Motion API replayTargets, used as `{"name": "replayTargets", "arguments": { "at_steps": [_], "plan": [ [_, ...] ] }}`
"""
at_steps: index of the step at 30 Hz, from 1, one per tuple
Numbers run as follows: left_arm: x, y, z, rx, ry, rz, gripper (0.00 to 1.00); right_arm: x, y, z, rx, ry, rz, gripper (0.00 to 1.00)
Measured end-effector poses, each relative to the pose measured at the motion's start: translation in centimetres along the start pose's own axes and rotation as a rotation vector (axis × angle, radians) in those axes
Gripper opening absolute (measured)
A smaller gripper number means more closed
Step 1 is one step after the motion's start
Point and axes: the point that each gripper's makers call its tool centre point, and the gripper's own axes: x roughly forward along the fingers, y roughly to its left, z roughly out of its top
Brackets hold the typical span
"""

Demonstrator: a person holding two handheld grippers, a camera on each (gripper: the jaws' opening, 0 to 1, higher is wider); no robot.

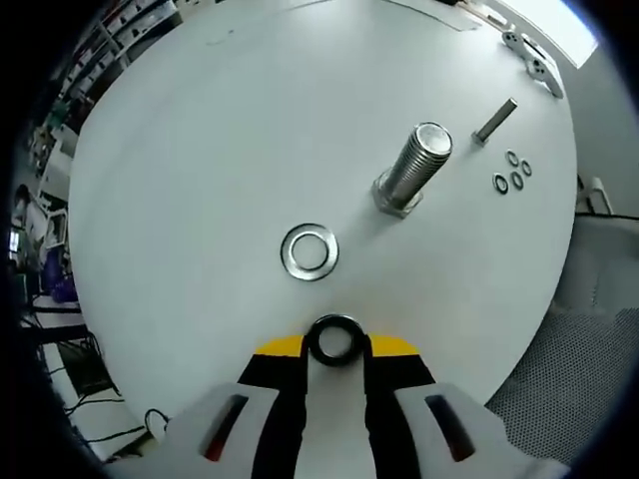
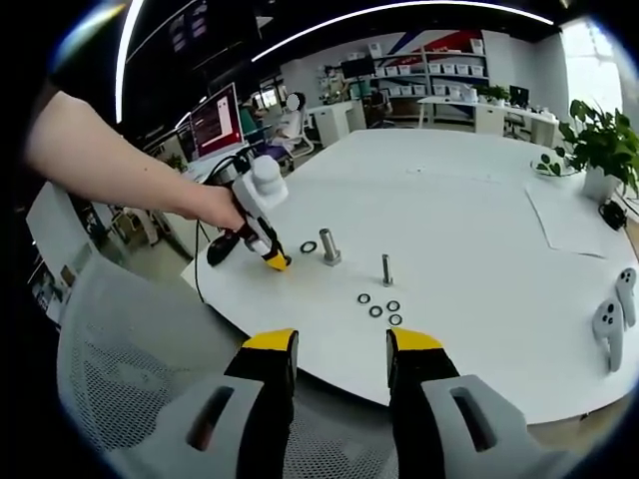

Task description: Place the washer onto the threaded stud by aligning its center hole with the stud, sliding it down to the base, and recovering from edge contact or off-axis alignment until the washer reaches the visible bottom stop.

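**A:** Big round white table (image 2: 469, 220) in an open office, shelves and a potted plant (image 2: 596, 150) at the back. Where's the washer?

**B:** The silver washer (image 1: 310, 251) lies flat on the table, near the large threaded stud (image 1: 414, 167) but apart from it. The left gripper (image 1: 336, 344) is closed on a dark ring (image 1: 334, 339) just short of the washer.

**A:** And the right gripper (image 2: 339, 344)?

**B:** Jaws apart, holding nothing, off the table edge. Small rings (image 2: 379, 305) sit beside a thin stud (image 2: 385, 269).
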Motion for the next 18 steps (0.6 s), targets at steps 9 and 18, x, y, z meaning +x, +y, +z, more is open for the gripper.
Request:
{"name": "replayTargets", "arguments": {
  "at_steps": [9, 18],
  "plan": [
    [-0.2, -0.1, -0.3, 0.059, -0.001, -0.011, 0.18, 0.0, 0.0, 0.0, 0.001, 0.002, -0.002, 0.38],
    [-1.3, -0.5, 1.0, 0.030, -0.052, -0.047, 0.18, 0.1, 0.0, -0.1, -0.004, 0.006, 0.001, 0.38]
  ]
}}
